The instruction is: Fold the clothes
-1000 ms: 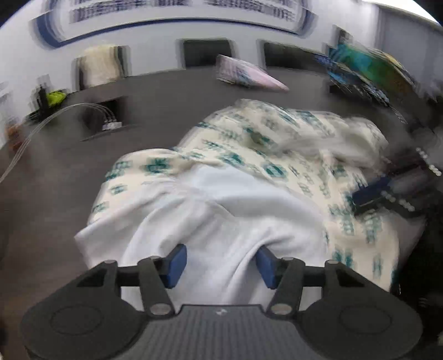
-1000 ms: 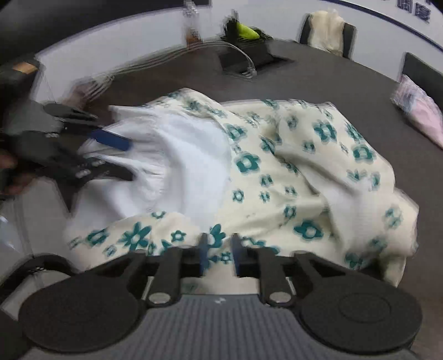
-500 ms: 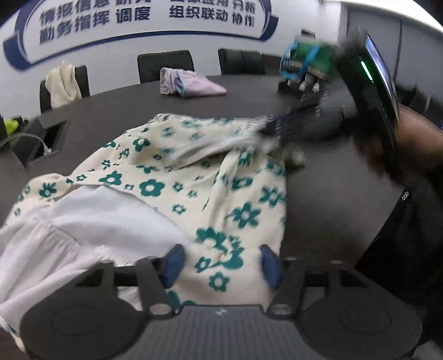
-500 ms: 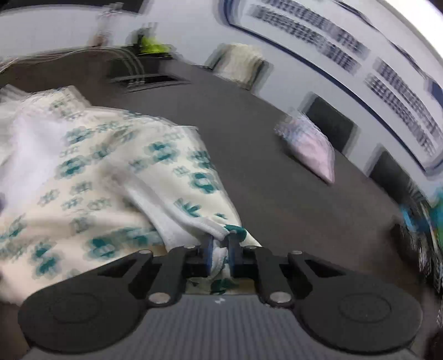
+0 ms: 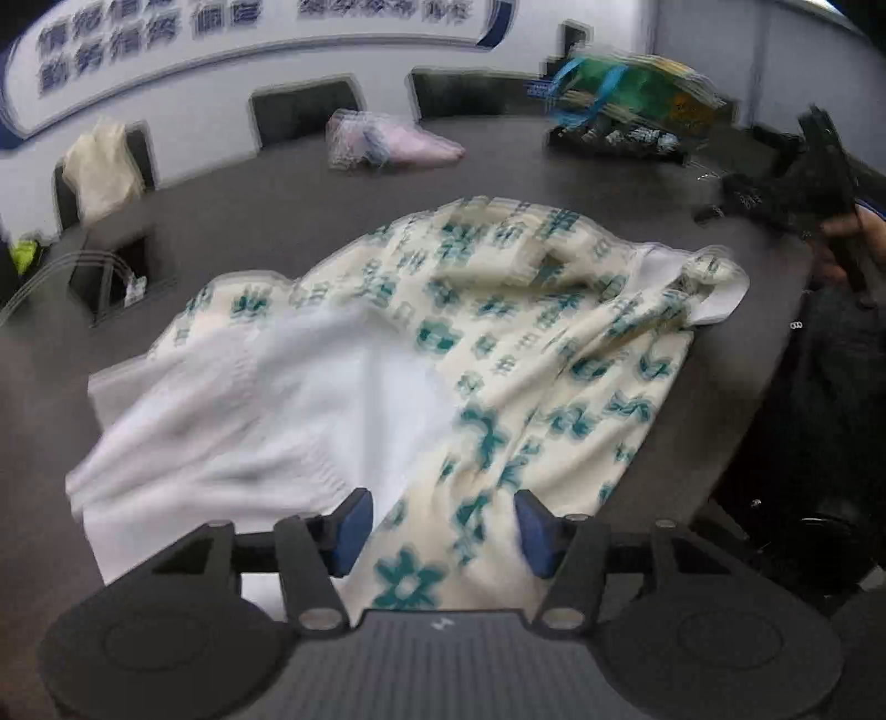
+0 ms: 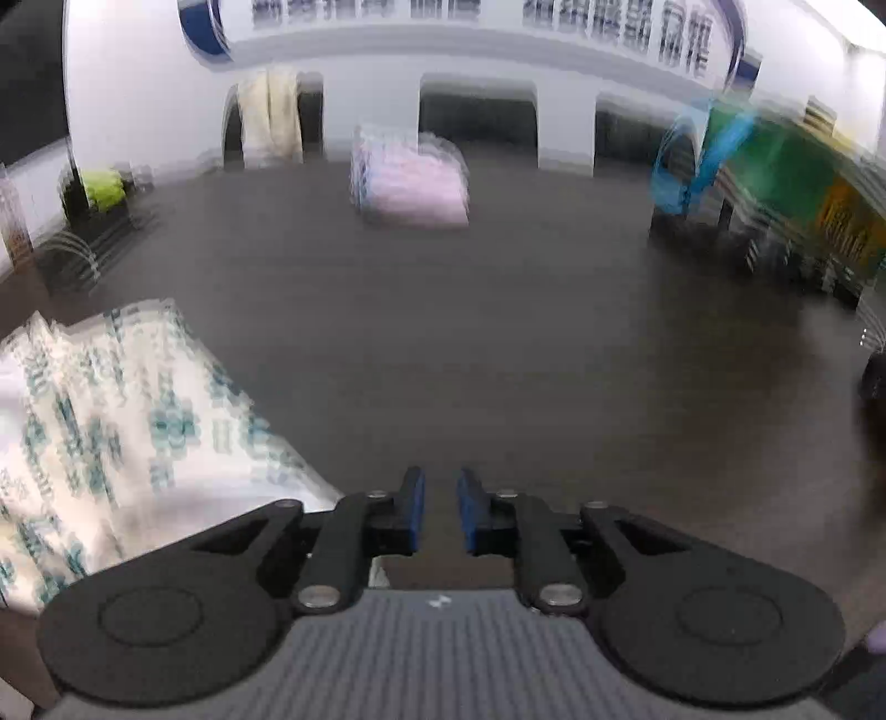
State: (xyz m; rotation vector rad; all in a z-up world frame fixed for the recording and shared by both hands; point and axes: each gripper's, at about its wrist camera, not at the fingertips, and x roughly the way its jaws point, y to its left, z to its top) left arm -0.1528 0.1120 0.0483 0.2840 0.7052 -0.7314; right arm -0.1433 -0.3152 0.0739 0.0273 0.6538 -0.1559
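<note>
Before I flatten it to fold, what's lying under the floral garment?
The floral garment lies crumpled on the dark table, its white lining turned out. Only tabletop shows around its edges; anything beneath the cloth is covered and cannot be seen.

The wall lettering was smeared past reading in both views, and the green bundle on the desk could not be identified. The floral garment was cut off by the right view's left edge, and its near hem was hidden behind the left tongs.
</note>
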